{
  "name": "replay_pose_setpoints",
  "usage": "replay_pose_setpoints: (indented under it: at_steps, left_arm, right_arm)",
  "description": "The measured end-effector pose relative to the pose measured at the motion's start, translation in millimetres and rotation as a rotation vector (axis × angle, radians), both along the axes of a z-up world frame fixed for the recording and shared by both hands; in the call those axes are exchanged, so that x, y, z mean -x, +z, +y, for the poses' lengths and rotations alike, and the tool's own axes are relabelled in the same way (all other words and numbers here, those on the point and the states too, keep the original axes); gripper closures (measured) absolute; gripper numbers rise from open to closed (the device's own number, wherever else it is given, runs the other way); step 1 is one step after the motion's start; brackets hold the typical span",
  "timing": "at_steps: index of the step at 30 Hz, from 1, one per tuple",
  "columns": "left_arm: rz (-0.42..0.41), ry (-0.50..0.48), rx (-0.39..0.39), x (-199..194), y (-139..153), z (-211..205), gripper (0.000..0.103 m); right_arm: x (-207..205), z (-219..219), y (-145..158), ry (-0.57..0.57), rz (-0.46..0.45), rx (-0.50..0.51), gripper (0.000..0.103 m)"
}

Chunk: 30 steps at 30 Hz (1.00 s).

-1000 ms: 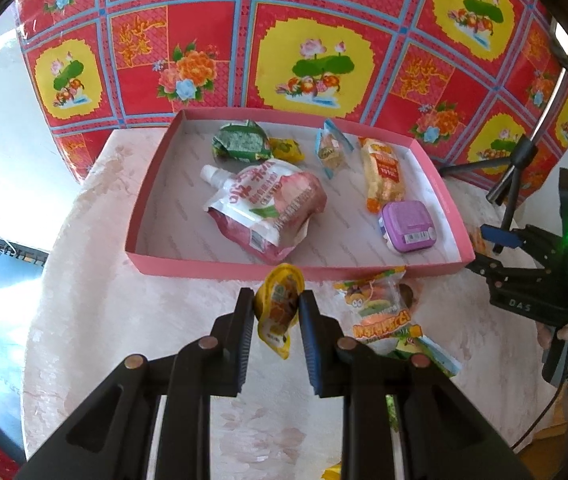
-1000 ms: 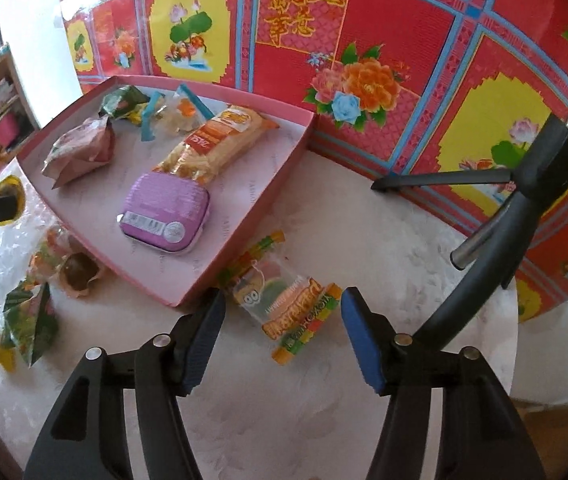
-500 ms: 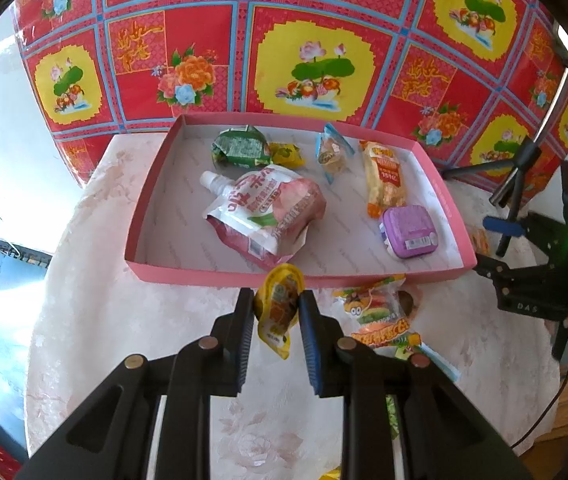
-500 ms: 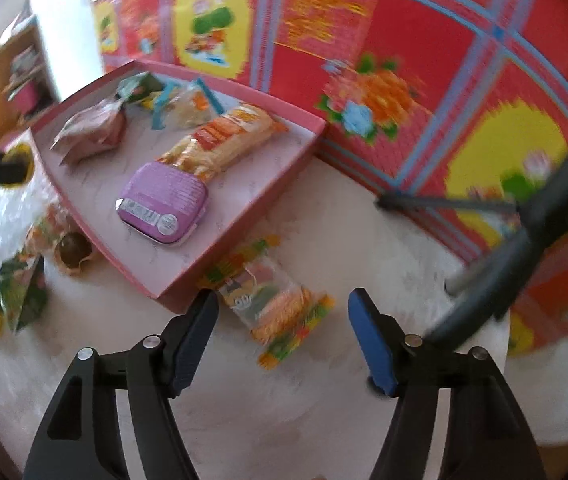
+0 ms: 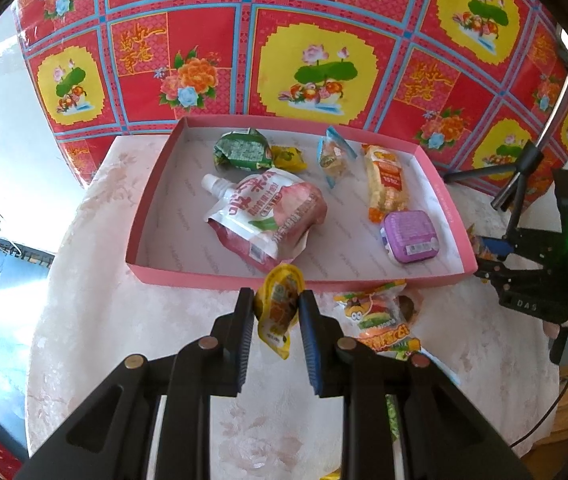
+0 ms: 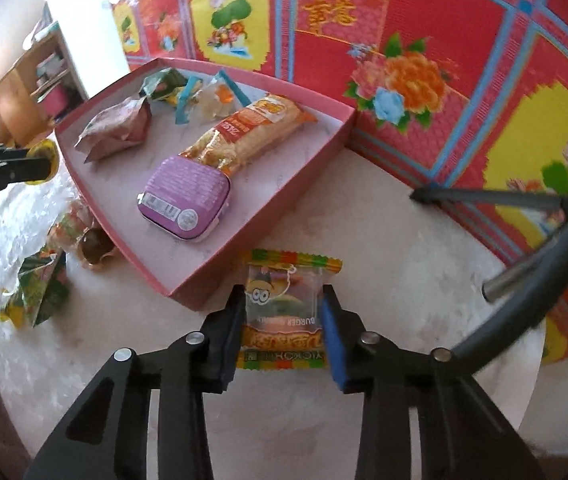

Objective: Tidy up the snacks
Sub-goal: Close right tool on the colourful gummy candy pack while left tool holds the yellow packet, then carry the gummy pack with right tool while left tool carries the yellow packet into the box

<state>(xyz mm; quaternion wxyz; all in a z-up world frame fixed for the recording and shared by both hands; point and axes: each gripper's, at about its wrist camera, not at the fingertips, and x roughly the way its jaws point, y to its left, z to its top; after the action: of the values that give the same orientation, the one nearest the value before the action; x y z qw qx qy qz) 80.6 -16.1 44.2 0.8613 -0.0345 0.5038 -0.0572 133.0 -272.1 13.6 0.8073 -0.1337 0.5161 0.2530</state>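
Left hand-held gripper (image 5: 274, 312) pinches yellow packet (image 5: 278, 310).

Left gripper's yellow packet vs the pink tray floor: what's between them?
Only the tray's near wall. In the left wrist view, the left gripper holds the yellow packet just short of the pink tray, with the peach drink pouch beyond.

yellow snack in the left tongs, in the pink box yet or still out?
Out. The yellow packet hangs pinched in the left tongs just short of the pink box's near wall, over the tablecloth.
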Motion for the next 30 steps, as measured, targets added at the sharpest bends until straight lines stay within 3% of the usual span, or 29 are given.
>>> replay_pose_setpoints:
  at_steps: [5, 15, 30]
  left_arm:
    - [-0.011, 0.001, 0.018, 2.8, 2.2, 2.3, 0.079]
    - [-0.040, -0.024, 0.069, -1.8, 9.6, 4.0, 0.079]
    - [-0.053, -0.121, 0.112, -31.9, 15.5, -12.0, 0.079]
  right_arm:
    - [14.6, -8.8, 4.8, -0.054, -0.007, 0.018, 0.068]
    - [45.1, -26.6, 38.6, -0.222, -0.003, -0.045, 0.068]
    - [32.8, 31.6, 58.2, -0.280, -0.013, -0.118, 0.068]
